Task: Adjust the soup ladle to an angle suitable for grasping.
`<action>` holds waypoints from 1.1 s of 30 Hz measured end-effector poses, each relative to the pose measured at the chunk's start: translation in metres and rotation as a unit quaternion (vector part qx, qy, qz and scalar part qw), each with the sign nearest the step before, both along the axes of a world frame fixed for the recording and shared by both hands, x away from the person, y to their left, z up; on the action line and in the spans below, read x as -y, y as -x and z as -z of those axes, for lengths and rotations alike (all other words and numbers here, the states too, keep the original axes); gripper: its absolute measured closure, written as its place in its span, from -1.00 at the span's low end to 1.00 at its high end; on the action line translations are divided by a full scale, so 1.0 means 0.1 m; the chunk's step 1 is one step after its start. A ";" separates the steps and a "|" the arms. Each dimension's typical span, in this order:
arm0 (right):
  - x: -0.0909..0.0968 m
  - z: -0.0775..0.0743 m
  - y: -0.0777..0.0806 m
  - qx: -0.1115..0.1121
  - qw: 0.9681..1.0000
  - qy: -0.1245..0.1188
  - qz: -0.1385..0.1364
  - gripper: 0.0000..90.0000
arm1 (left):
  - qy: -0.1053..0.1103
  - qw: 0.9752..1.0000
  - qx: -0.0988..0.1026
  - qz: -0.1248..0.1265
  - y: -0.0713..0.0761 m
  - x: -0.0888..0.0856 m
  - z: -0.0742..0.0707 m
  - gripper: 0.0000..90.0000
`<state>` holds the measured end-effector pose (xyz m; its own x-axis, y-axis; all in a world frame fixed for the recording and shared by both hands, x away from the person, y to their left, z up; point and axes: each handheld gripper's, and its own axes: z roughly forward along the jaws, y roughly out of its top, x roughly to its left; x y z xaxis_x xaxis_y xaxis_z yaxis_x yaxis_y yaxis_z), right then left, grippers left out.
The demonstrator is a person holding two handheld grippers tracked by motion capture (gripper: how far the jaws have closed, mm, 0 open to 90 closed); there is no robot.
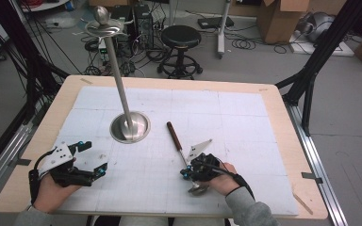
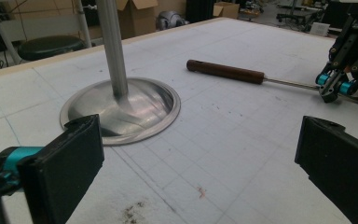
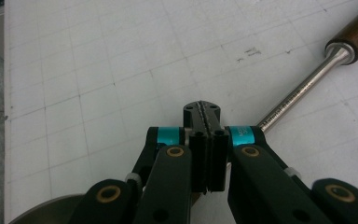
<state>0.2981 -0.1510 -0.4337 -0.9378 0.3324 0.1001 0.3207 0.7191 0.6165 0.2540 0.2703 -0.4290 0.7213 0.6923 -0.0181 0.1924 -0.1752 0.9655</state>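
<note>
The right tongs (image 1: pixel 188 172) pinch the ladle's (image 1: pixel 185 157) thin shaft, left tongs (image 1: pixel 90 157) gape empty; it could swivel loose.

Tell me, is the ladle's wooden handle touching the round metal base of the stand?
Apart. In the left gripper view, bare white table mat lies between the wooden handle and the round metal base.

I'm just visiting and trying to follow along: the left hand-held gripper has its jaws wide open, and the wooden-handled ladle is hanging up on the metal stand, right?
Not quite. The left hand-held gripper is indeed wide open, but the ladle isn't hanging on the stand. It lies flat on the white mat beside the stand's base, as the high view shows, with the right hand-held gripper at its metal shaft.
</note>
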 end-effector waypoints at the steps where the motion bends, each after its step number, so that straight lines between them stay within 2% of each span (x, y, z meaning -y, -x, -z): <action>1: 0.00 0.00 0.00 0.002 1.000 0.000 -0.002 1.00 | 0.000 1.000 0.000 0.001 0.00 0.00 0.00 -0.96; 18: 0.11 0.00 0.00 0.002 1.000 0.001 0.004 1.00 | 0.001 1.000 0.000 0.001 0.00 0.00 0.00 -0.96; 27: 0.24 -0.01 -0.04 -0.014 1.000 0.000 0.010 1.00 | 0.001 1.000 -0.001 0.002 0.00 0.00 0.00 -0.96; 33: 0.39 -0.02 -0.07 -0.024 1.000 0.002 0.019 1.00 | 0.002 1.000 -0.001 0.002 0.00 0.00 0.00 -0.96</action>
<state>0.3052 -0.1895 -0.4319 -0.9188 0.3678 0.1431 0.3766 0.7086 0.5967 0.2542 0.2699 -0.4292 0.7243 0.6891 -0.0219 0.1938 -0.1729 0.9657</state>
